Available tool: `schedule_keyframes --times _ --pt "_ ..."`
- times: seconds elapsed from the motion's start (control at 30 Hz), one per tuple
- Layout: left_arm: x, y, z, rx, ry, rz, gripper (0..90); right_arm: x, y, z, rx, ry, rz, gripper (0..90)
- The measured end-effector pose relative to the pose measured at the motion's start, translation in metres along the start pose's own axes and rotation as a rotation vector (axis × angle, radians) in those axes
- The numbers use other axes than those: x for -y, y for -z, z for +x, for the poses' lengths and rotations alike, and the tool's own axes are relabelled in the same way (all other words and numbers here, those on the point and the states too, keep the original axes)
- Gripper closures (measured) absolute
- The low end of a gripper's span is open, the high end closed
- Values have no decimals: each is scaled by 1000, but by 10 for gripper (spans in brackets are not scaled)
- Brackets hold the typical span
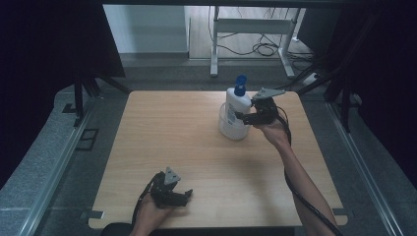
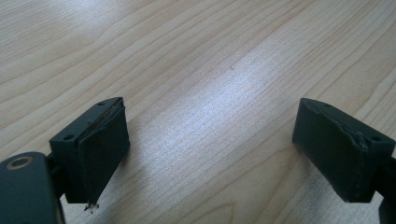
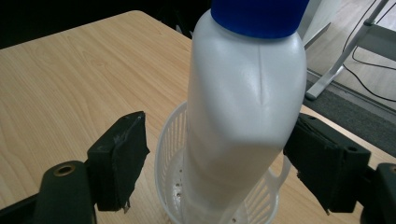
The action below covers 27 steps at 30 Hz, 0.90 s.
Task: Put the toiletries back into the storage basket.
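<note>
The white bottle [image 3: 245,112] with the blue cap [image 3: 259,16] stands in a small white basket [image 3: 170,154] near the surface's [image 1: 187,147] far right corner. Your right gripper [image 1: 248,114] brackets it, jaws spread, left pad clear. Your left gripper [image 1: 183,195] rests by the near edge, jaws wide on nothing.

One bottle [image 1: 235,107], one basket [image 3: 170,154], two hand-held grippers [image 1: 244,115].

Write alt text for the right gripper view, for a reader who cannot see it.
A white bottle with a blue cap stands in a small white basket on a wooden table, between the two black jaws of the right gripper. The left jaw stands clear of the bottle; the right jaw sits at its side.
</note>
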<state>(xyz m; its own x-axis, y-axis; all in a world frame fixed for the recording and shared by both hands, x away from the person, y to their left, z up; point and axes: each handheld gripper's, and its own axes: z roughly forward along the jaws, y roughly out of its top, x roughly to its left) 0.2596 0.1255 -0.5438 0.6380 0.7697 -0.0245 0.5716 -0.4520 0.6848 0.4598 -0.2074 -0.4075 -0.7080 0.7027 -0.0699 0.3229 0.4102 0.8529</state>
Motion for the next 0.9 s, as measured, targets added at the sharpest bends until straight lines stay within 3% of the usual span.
schedule_keyframes --times 0.9 --pt "0 0 -1 -3 4 0 101 15 21 9 -18 5 12 197"
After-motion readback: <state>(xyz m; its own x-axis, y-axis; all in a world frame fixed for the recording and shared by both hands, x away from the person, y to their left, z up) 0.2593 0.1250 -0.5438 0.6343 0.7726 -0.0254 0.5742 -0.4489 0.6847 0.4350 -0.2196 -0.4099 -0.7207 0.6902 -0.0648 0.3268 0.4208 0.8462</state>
